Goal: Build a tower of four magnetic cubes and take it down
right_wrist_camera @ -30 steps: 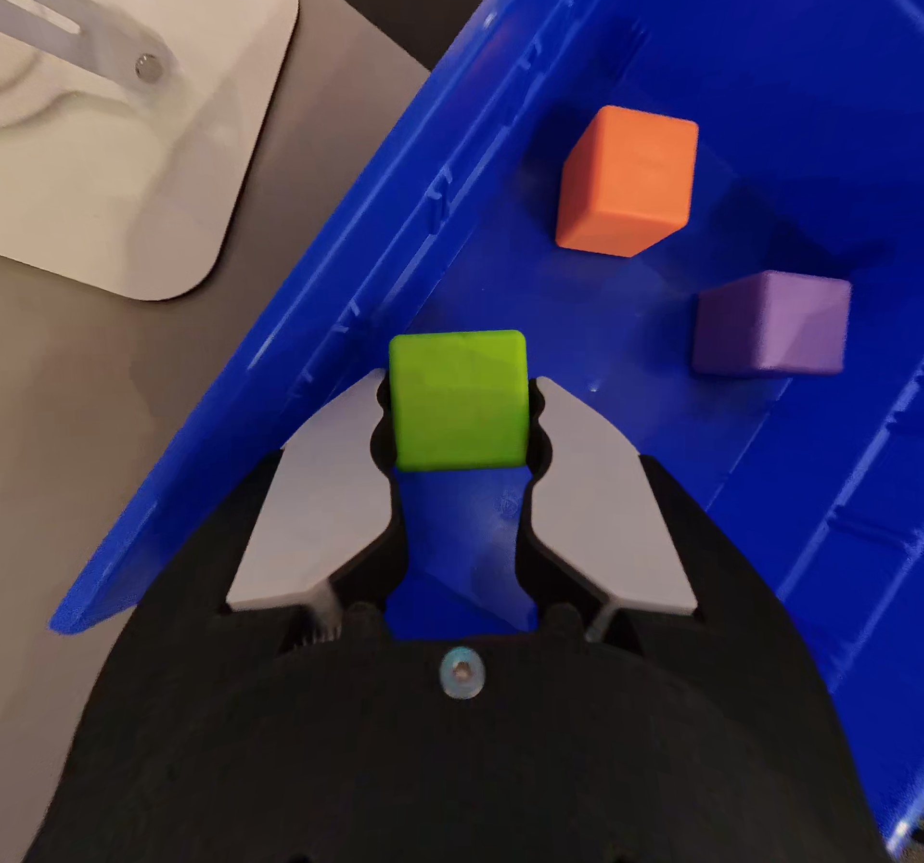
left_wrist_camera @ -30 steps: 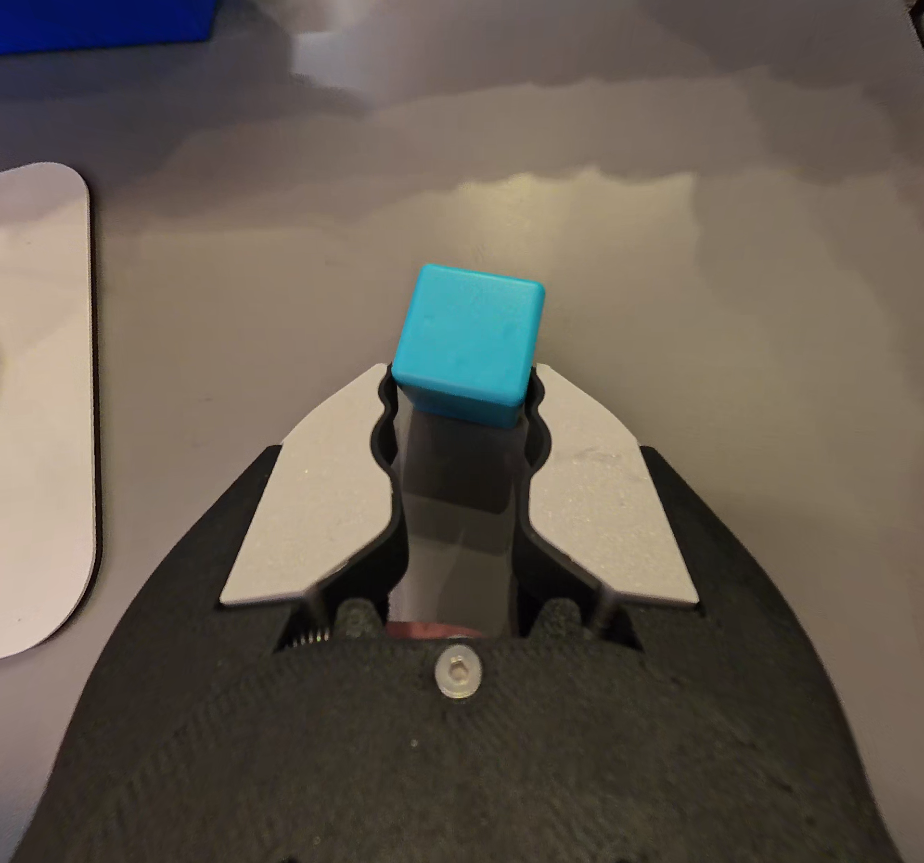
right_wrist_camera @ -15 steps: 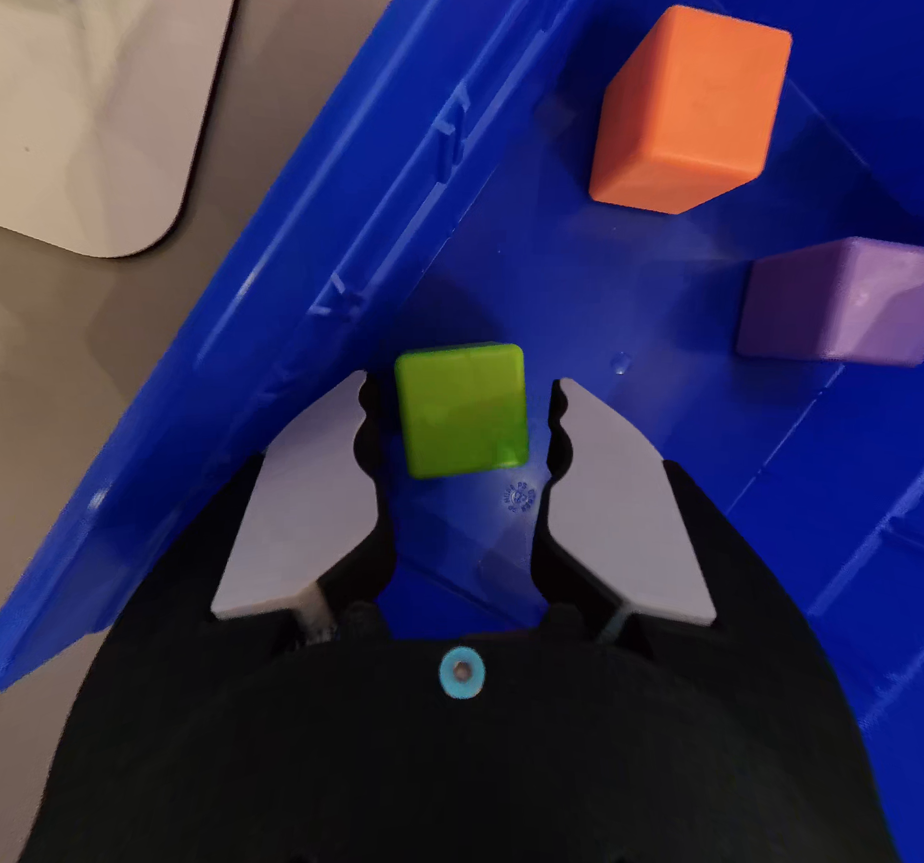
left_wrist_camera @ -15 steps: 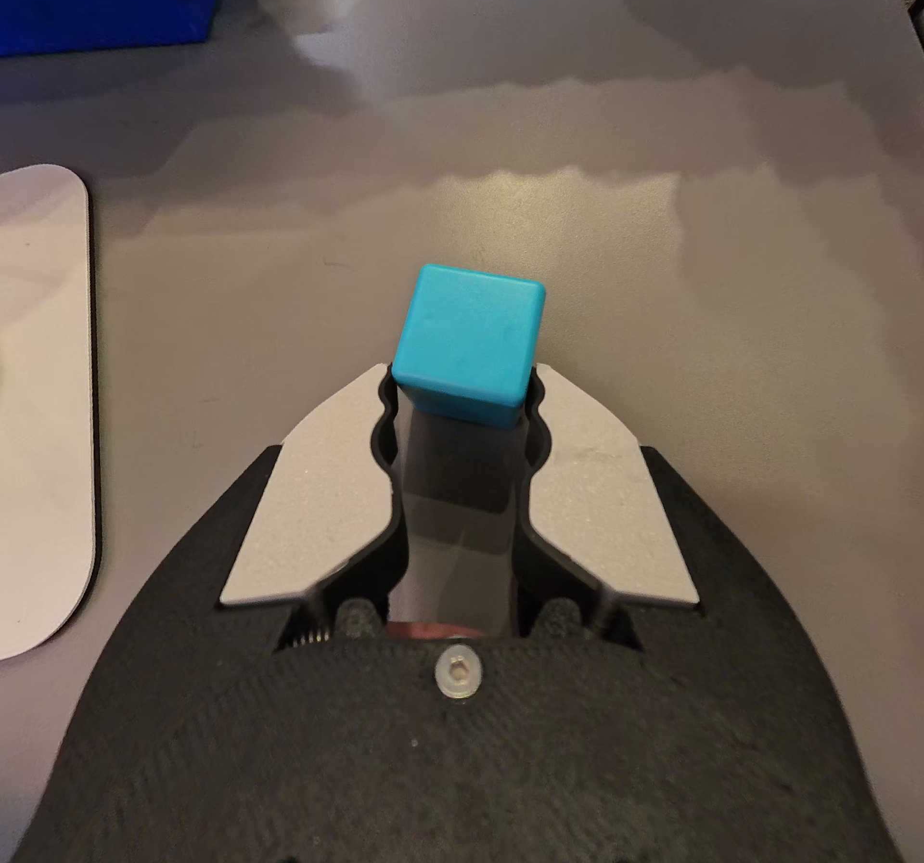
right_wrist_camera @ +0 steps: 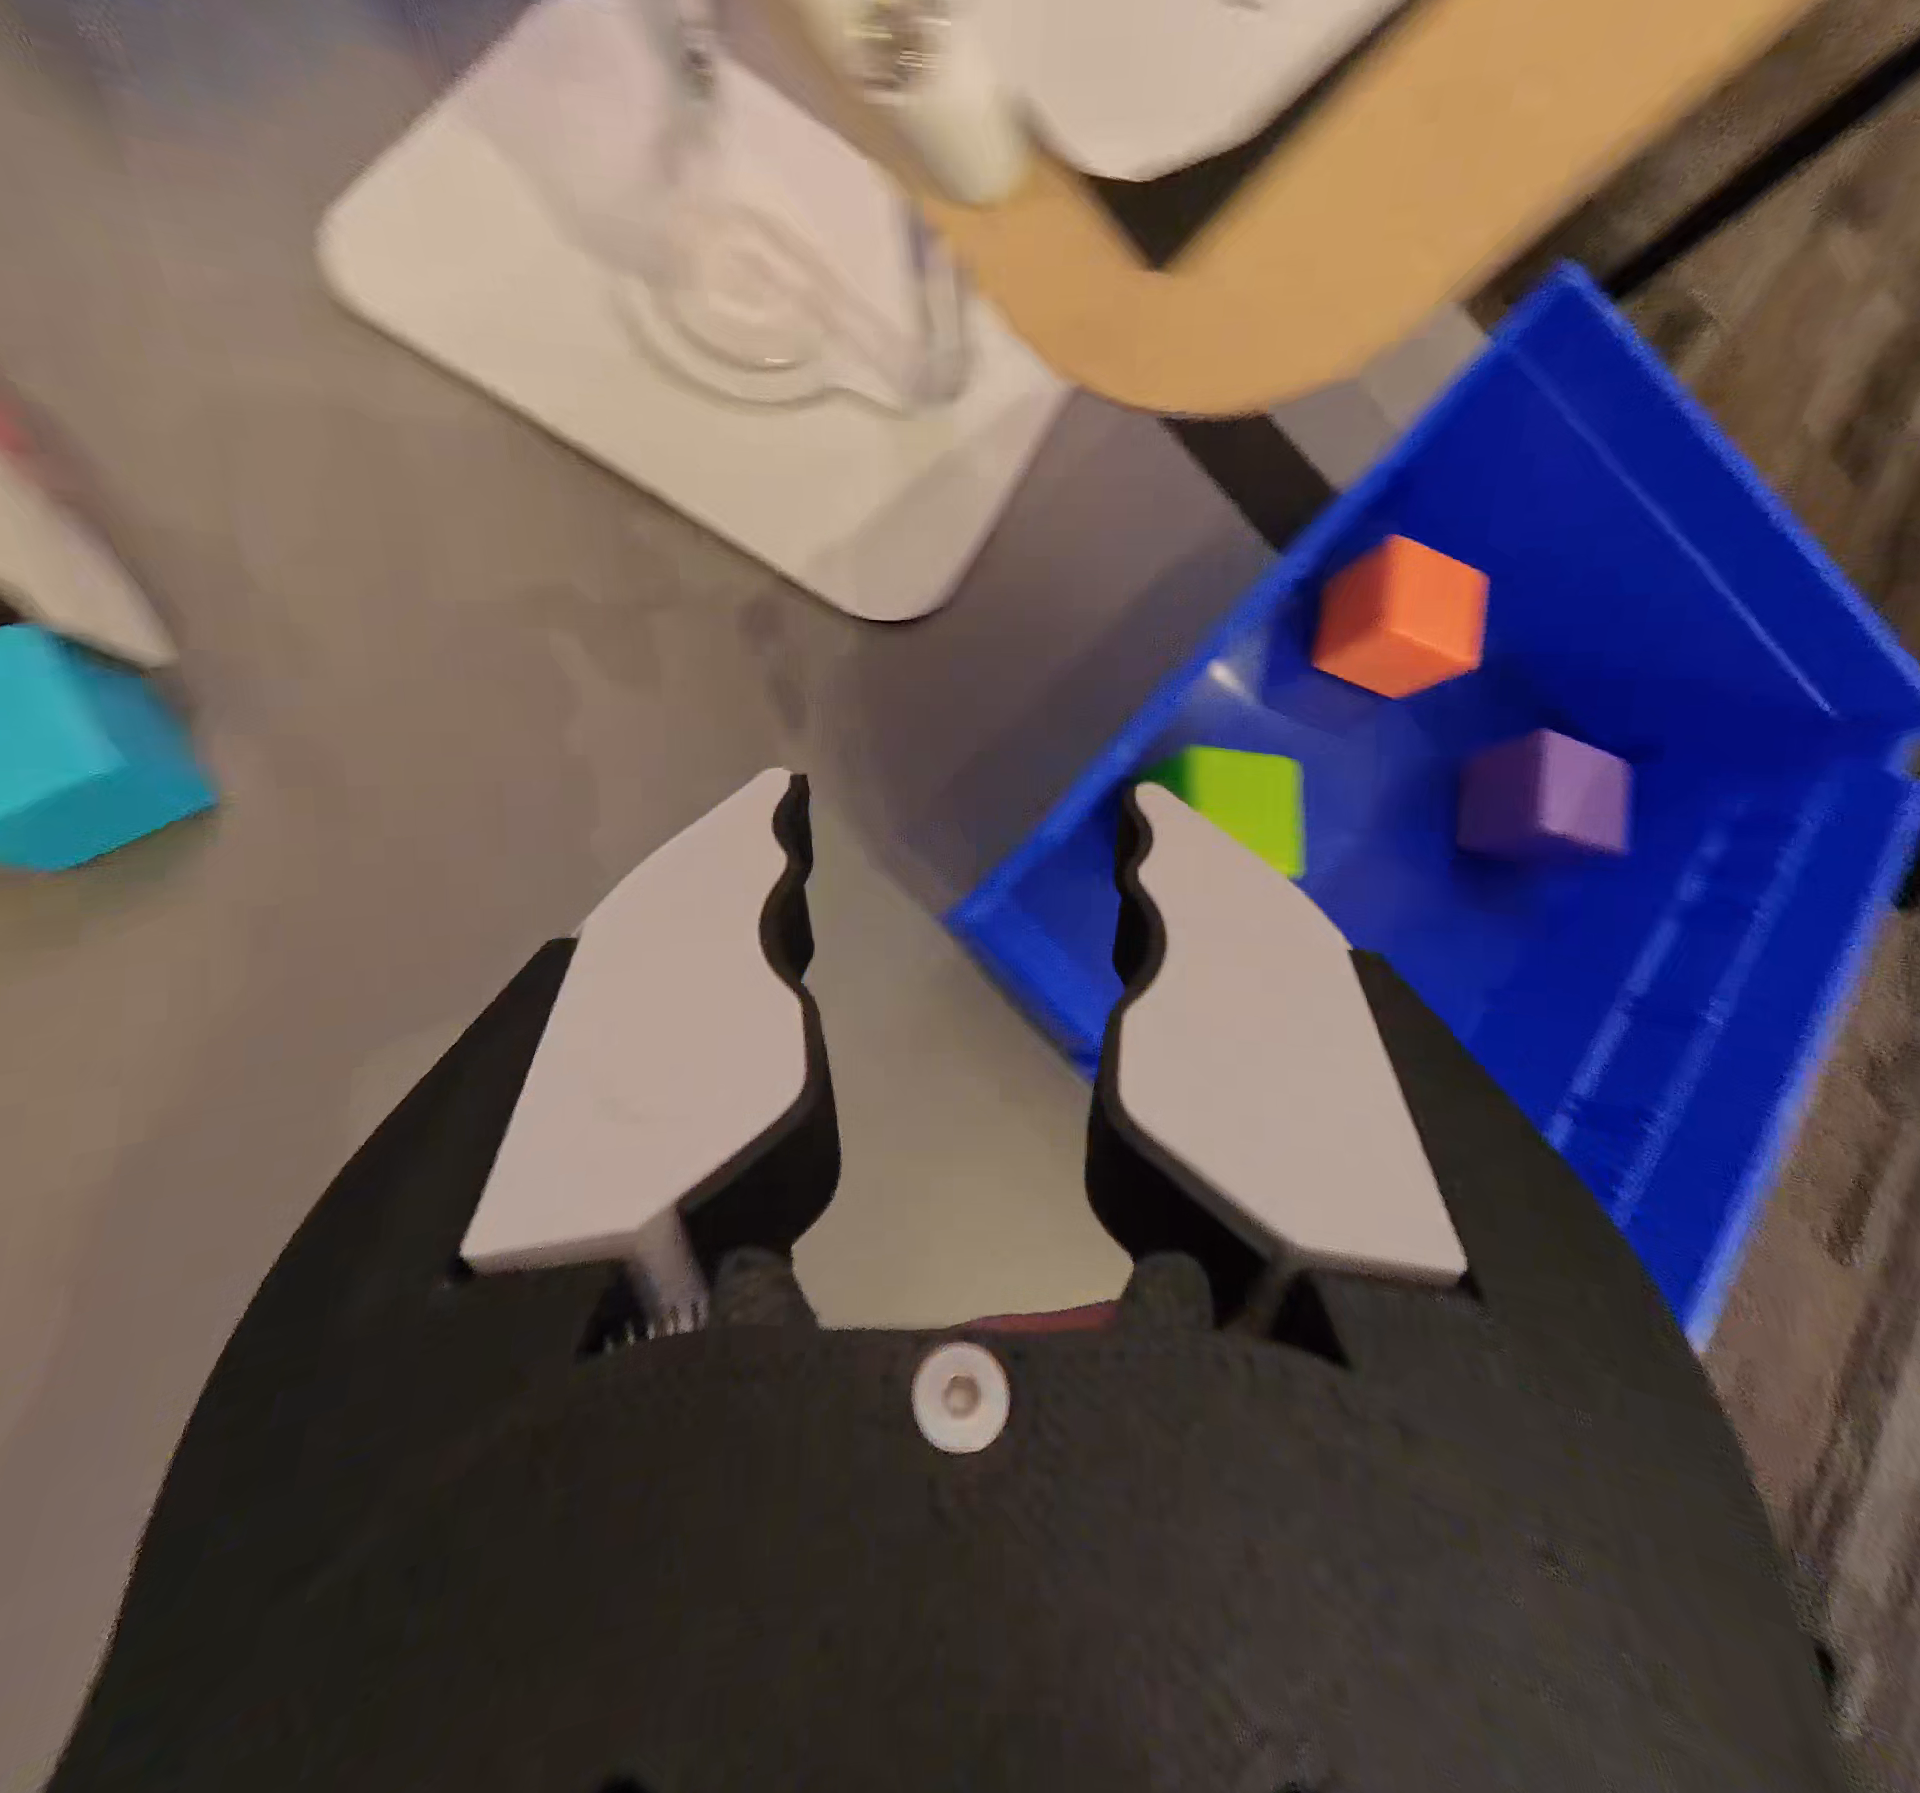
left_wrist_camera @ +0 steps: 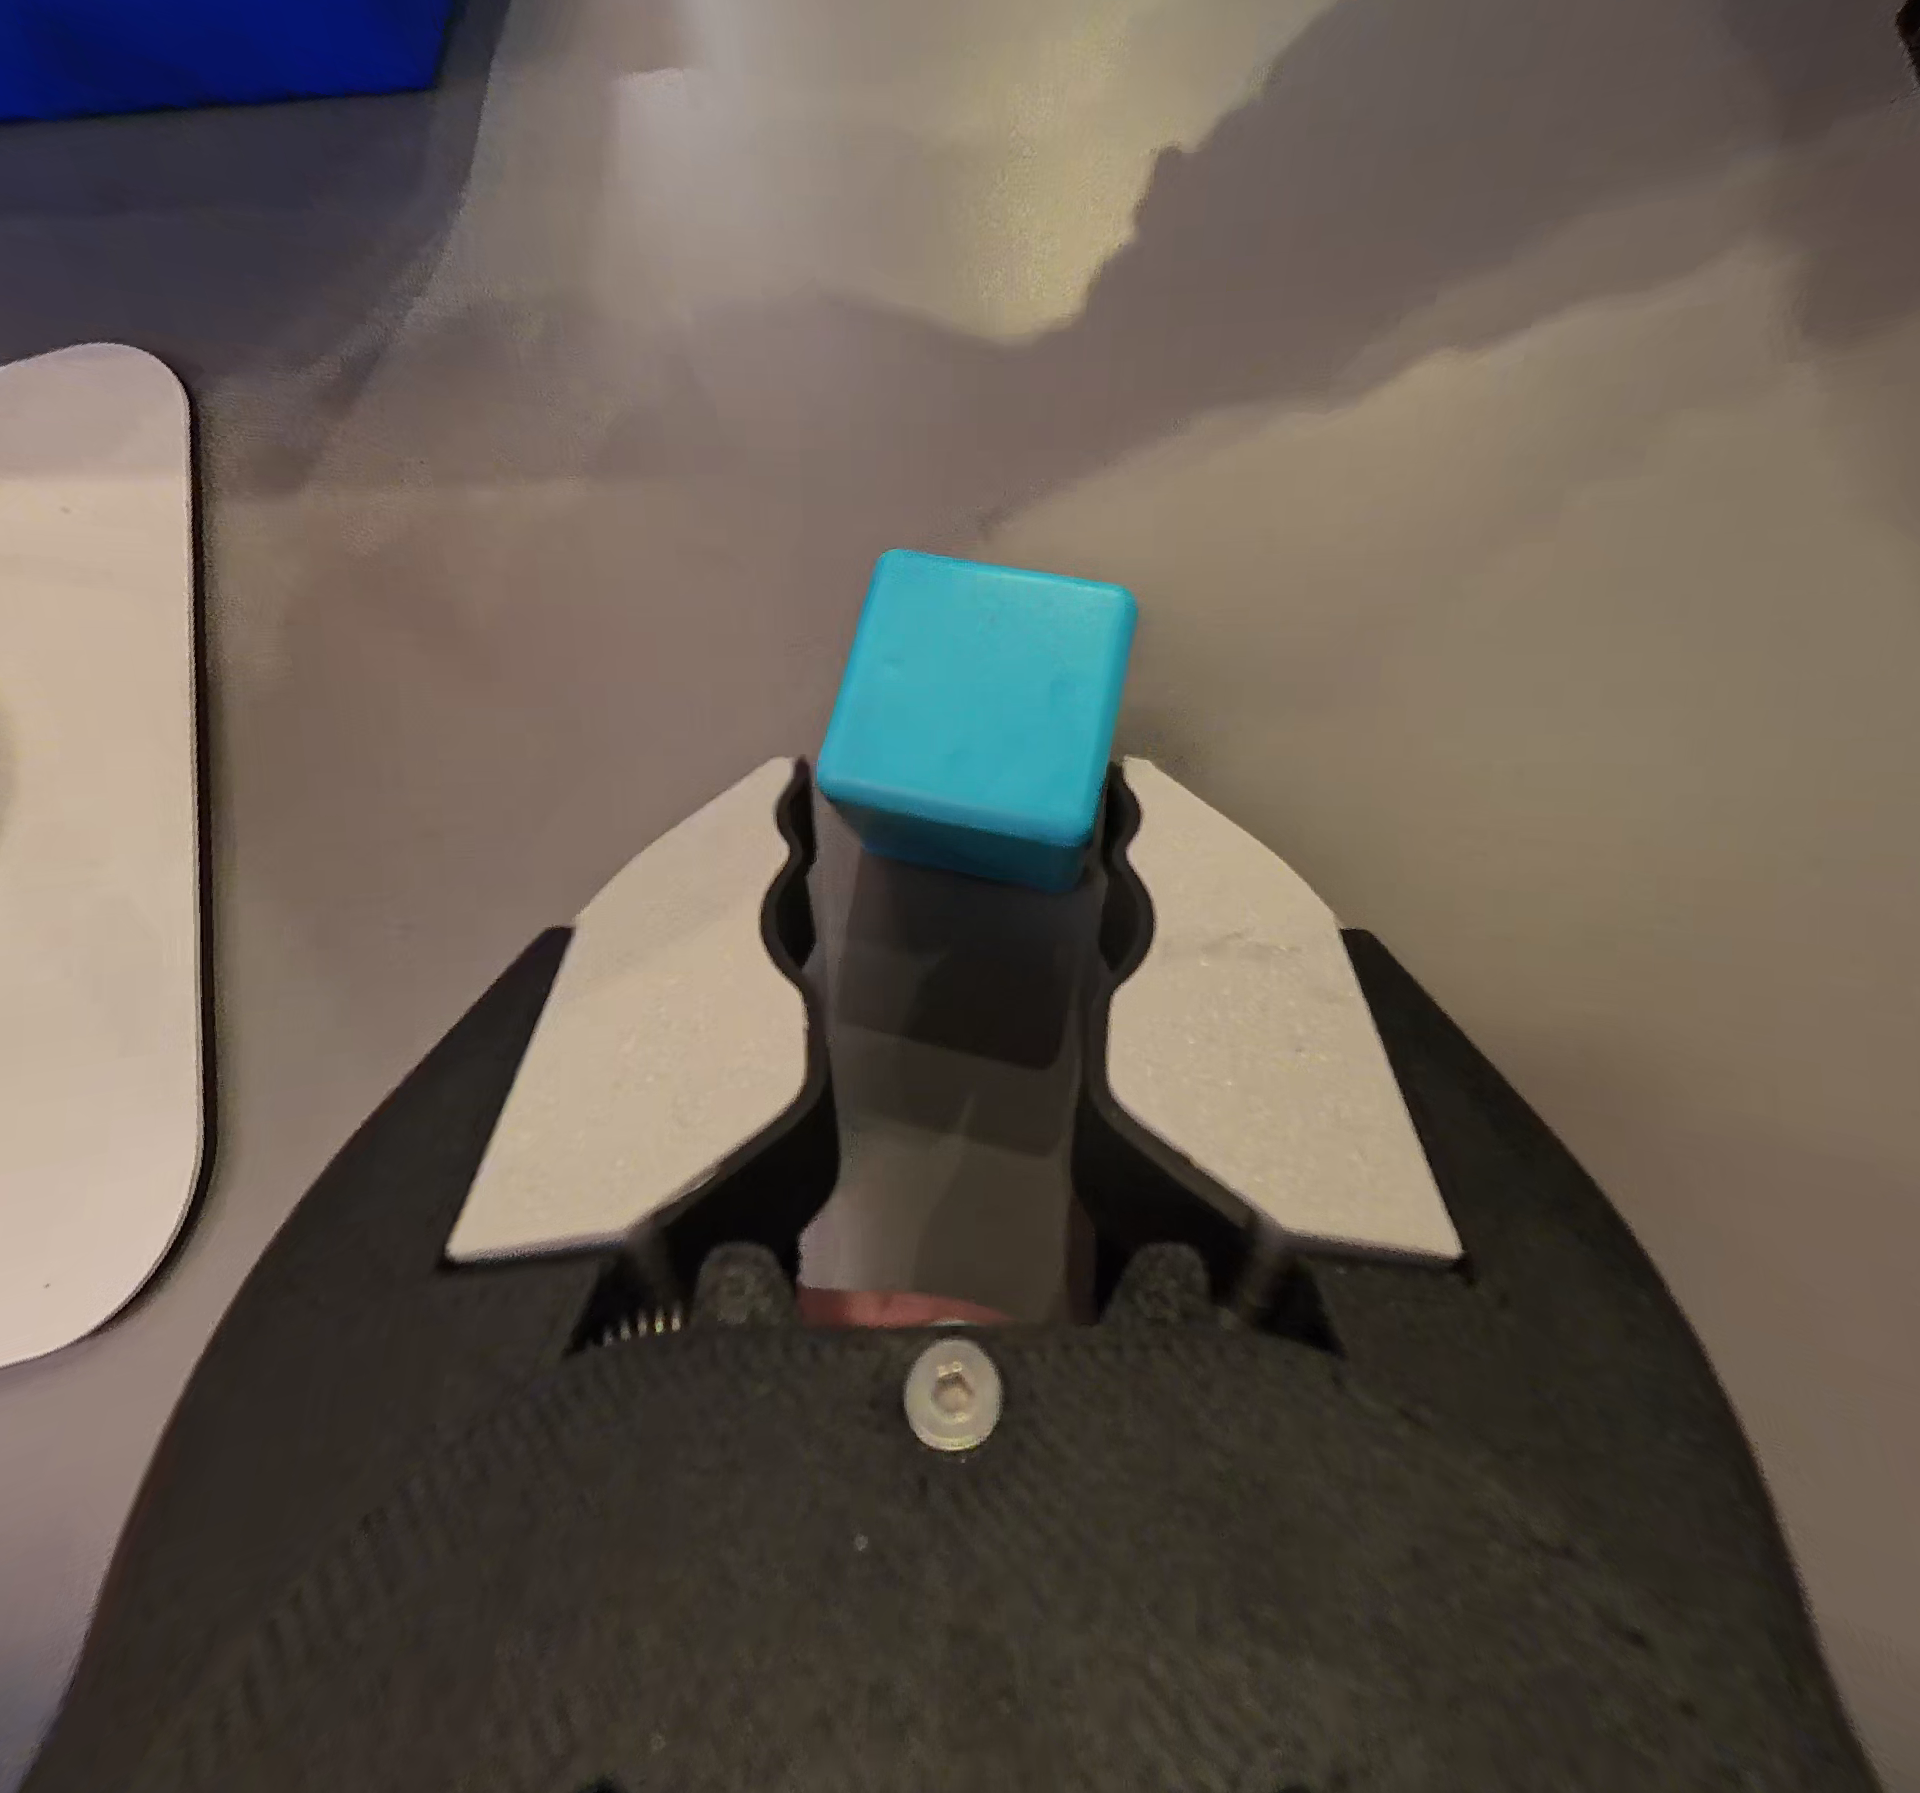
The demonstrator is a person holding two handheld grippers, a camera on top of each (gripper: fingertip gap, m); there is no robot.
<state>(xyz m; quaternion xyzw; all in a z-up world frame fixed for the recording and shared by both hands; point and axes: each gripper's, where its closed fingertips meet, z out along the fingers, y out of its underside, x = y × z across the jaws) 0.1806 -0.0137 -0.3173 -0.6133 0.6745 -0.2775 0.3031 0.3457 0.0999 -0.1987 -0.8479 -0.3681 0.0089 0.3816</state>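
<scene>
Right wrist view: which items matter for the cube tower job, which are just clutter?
Job items:
teal plastic cube
green plastic cube
orange plastic cube
purple plastic cube
blue plastic bin holding the last three

Clutter:
white flat stand base
tan curved board

No readable text, no labels, no brands, no numbers, no signs anywhere

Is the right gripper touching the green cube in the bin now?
Apart. The right wrist view shows the right gripper open and empty over the table; the green cube sits beyond in the blue bin.
</scene>
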